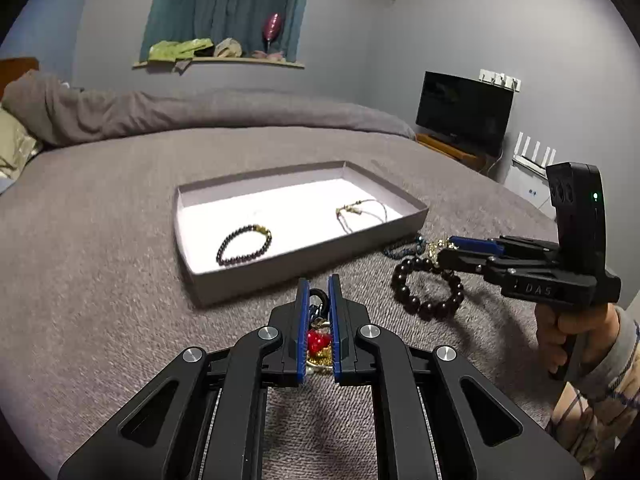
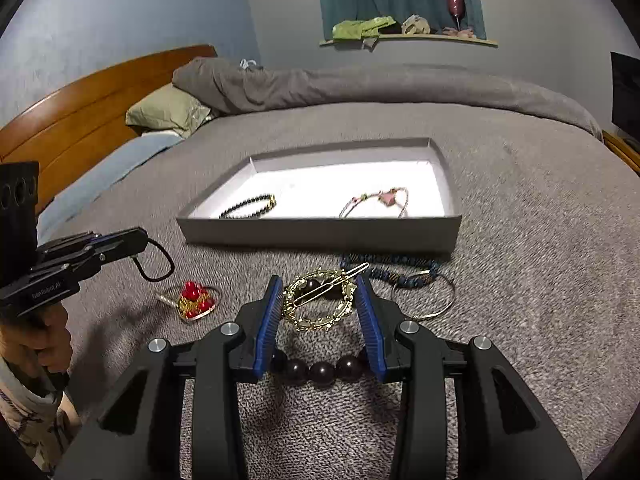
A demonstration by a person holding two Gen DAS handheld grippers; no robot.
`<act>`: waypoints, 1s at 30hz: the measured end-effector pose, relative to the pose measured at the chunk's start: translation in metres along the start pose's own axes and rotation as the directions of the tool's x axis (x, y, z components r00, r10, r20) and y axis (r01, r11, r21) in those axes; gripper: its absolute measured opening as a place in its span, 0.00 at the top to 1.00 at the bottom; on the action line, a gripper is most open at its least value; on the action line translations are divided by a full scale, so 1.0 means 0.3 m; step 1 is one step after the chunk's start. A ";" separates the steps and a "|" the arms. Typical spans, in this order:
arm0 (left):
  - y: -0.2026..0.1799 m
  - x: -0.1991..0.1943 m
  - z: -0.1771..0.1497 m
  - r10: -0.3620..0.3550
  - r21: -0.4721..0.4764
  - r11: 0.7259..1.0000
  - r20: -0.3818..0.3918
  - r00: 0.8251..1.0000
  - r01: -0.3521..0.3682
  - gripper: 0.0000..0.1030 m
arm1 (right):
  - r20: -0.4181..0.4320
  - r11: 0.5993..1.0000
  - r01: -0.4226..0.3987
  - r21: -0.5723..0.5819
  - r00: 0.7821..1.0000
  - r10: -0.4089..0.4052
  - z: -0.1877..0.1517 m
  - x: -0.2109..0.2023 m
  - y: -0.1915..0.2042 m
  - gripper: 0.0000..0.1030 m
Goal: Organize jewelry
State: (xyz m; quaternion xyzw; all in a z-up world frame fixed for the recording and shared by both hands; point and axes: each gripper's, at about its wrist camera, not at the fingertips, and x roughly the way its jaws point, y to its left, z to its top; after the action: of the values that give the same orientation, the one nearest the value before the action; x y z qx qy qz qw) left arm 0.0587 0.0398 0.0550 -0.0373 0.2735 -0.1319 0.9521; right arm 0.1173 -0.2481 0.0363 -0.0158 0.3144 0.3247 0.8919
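A grey box tray [image 1: 224, 288] [image 2: 320, 234] on the bed holds a dark bead bracelet [image 1: 244, 245] [image 2: 250, 205] and a thin bangle [image 1: 362, 214] [image 2: 376, 202]. My left gripper [image 1: 319, 286] [image 2: 138, 246] is shut on a black hair tie [image 1: 319, 295] [image 2: 158, 266], just above a red bead brooch [image 1: 318, 342] [image 2: 195, 300]. My right gripper [image 2: 318, 286] [image 1: 446, 250] is open around a gold wreath hair clip [image 2: 320, 300], over a large brown bead bracelet [image 2: 320, 372] [image 1: 426, 288]. A blue bead string [image 2: 394, 270] [image 1: 404, 246] and a thin ring bangle [image 2: 424, 296] lie beside it.
The grey bedspread [image 1: 100, 260] runs to a rolled duvet [image 2: 360, 84] and pillows [image 2: 168, 110] by a wooden headboard [image 2: 80, 104]. A TV [image 1: 464, 110] stands at the right of the bed.
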 end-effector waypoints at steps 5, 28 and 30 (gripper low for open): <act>0.012 -0.012 0.010 -0.004 -0.008 1.000 0.008 1.000 0.004 0.90 | 0.016 1.000 0.003 0.003 1.000 -0.003 0.010 -0.024 -0.004 0.64; 0.010 0.171 -0.111 0.042 0.066 0.997 -0.162 0.986 -0.032 0.78 | 0.007 1.000 -0.007 0.004 1.000 0.007 -0.008 -0.010 0.006 0.64; 0.016 0.171 -0.106 0.042 0.060 0.998 -0.156 0.987 -0.033 0.85 | 0.008 1.000 -0.007 0.003 1.000 0.007 -0.007 -0.010 0.008 0.64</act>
State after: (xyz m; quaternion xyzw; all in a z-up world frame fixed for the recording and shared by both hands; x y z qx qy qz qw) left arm 0.0850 0.0304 0.0012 0.0059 0.3443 -0.1241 0.9306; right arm 0.1131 -0.2485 0.0366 -0.0122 0.3113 0.3277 0.8920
